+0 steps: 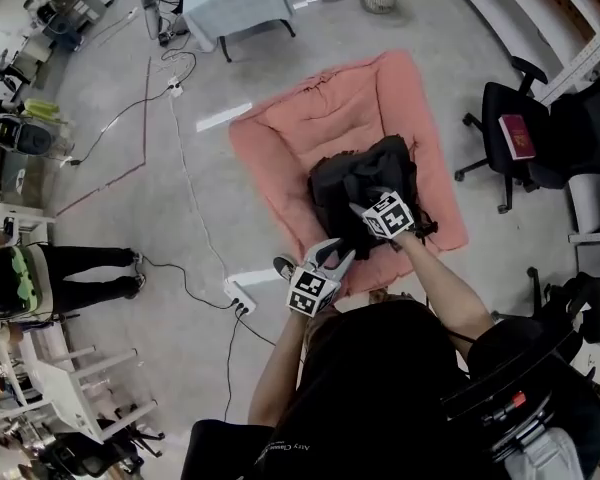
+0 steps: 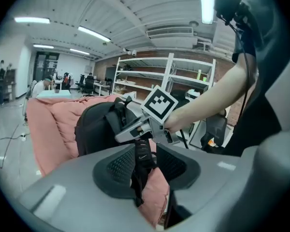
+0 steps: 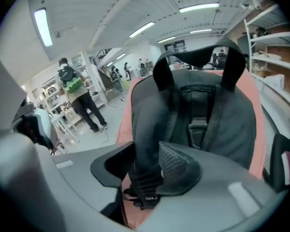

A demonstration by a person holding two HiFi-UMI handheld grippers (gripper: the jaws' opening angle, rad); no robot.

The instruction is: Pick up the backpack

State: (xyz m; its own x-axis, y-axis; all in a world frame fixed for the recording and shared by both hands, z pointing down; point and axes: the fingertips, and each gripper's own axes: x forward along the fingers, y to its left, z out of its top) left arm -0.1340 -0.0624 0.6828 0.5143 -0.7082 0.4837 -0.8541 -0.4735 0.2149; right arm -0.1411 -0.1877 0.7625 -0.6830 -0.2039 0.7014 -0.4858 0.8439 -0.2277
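Left gripper (image 2: 146, 166): jaws apart, a thin black strap (image 2: 143, 153) hanging loose between them, not pinched. Right gripper (image 3: 145, 170): jaws apart around a wide shoulder strap (image 3: 147, 129), which lies against one pad with a gap at the other. Both straps belong to the black backpack (image 1: 365, 176), lying on a pink cushion (image 1: 305, 118) on the floor. Beyond: a table (image 1: 235, 3).

Grey left tongs (image 1: 342, 255) and right tongs (image 1: 359, 208), black-white marker cubes (image 1: 312, 290); black shirt (image 1: 380, 388).
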